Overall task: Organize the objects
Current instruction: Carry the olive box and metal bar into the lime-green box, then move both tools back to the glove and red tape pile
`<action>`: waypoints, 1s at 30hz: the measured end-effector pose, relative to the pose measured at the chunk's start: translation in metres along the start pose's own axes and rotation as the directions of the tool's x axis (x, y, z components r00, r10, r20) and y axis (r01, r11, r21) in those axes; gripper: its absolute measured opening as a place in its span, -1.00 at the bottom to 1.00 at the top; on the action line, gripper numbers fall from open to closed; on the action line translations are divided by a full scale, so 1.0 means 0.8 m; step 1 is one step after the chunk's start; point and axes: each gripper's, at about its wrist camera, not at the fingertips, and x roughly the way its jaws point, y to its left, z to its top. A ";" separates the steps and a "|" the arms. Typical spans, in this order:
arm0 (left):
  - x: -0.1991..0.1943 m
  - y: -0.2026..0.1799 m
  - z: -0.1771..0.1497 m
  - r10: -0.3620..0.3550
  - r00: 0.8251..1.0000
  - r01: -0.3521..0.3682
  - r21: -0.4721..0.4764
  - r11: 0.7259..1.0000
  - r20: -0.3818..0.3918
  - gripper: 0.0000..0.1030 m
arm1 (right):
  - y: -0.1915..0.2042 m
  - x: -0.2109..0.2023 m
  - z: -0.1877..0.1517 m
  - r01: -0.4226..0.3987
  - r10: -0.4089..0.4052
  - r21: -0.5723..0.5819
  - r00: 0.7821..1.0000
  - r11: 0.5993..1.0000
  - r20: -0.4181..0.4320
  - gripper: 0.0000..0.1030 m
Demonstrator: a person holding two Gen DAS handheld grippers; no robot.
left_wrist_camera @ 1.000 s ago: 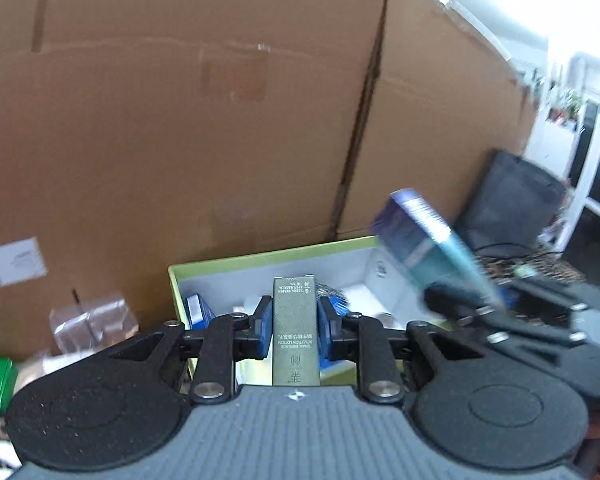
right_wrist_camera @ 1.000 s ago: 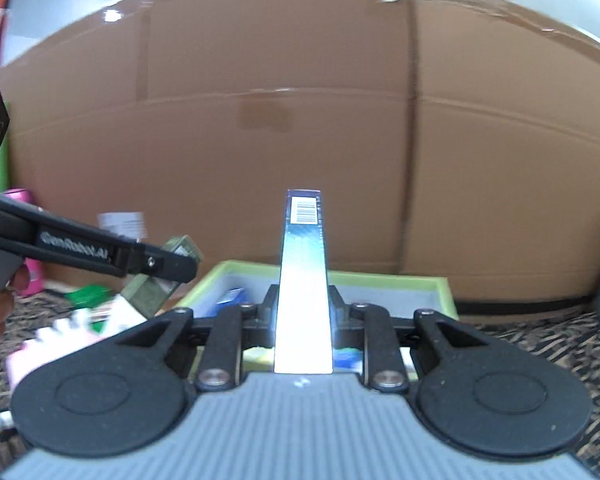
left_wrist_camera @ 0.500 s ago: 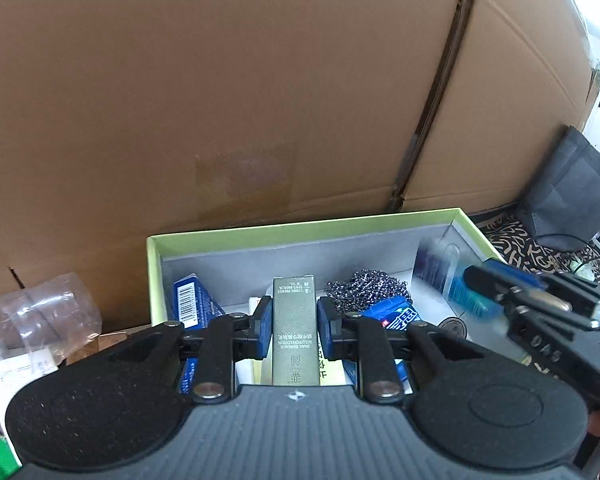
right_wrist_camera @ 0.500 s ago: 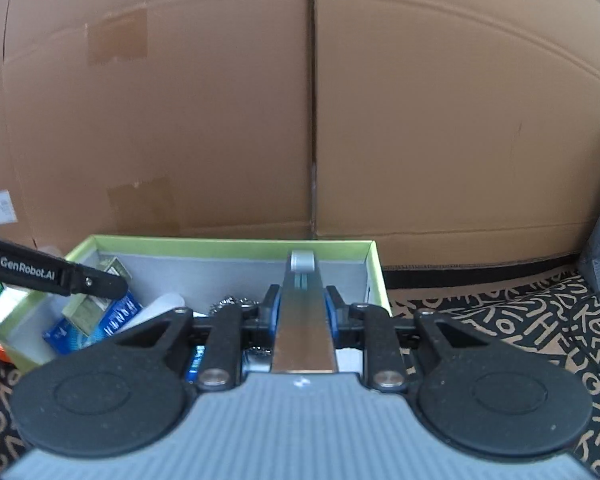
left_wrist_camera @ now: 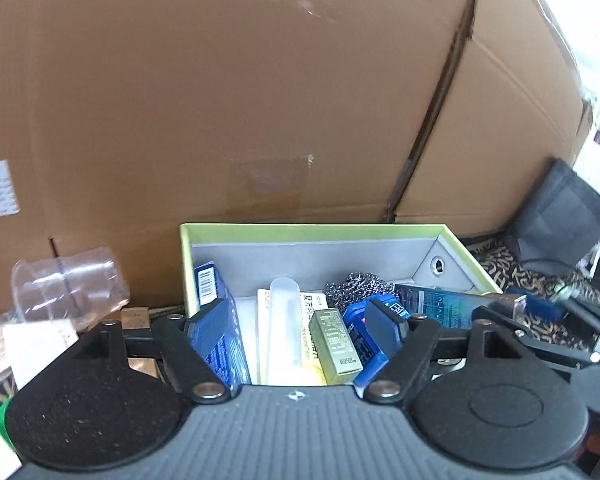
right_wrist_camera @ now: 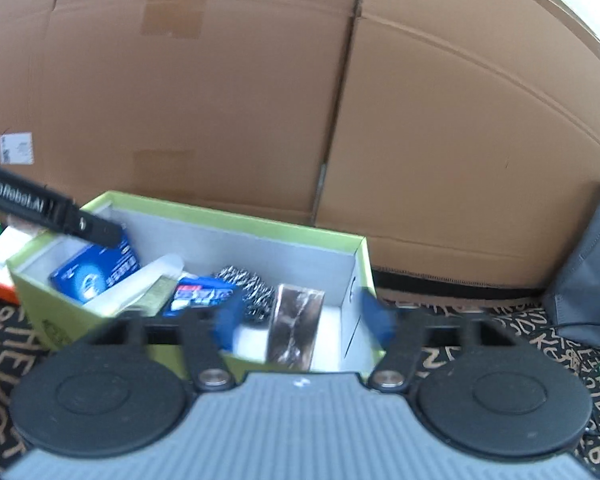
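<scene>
With both jaws spread over the green-rimmed box (left_wrist_camera: 312,231), you look to be at the release step: the olive carton (left_wrist_camera: 335,341) and the dark blue carton (left_wrist_camera: 440,307) lie inside it. Your left gripper (left_wrist_camera: 298,330) and right gripper (right_wrist_camera: 302,322) hover just above the contents, empty. Next, lift clear and pick something loose, perhaps the clear cup (left_wrist_camera: 66,282).

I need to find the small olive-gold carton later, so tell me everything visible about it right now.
The olive-gold carton is a slim rectangular cardboard pack with fine printed text on its face. It lies tilted inside the green-rimmed box, leaning on the white and yellow pack, with a blue pack on its other side. The open left tongs straddle it without touching. In the right wrist view it is blurred.
</scene>
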 end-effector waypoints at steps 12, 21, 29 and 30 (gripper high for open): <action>-0.038 -0.003 -0.007 0.033 0.999 -0.033 0.030 0.999 -0.003 0.60 | -0.003 0.038 0.002 -0.078 0.082 0.102 0.996 0.992 -0.040 -0.38; -0.097 0.009 -0.050 0.016 1.000 -0.016 0.025 1.000 -0.003 0.73 | 0.021 -0.063 -0.022 -0.070 0.064 0.058 0.993 0.996 0.102 1.00; -0.157 0.048 -0.128 0.110 0.993 -0.113 -0.060 0.992 -0.043 0.73 | 0.078 -0.092 -0.058 -0.230 0.225 0.077 0.972 0.970 0.063 1.00; -0.165 0.055 -0.137 0.129 0.991 -0.132 -0.076 0.988 -0.047 0.73 | 0.087 -0.092 -0.062 -0.258 0.254 0.078 0.966 0.963 0.049 1.00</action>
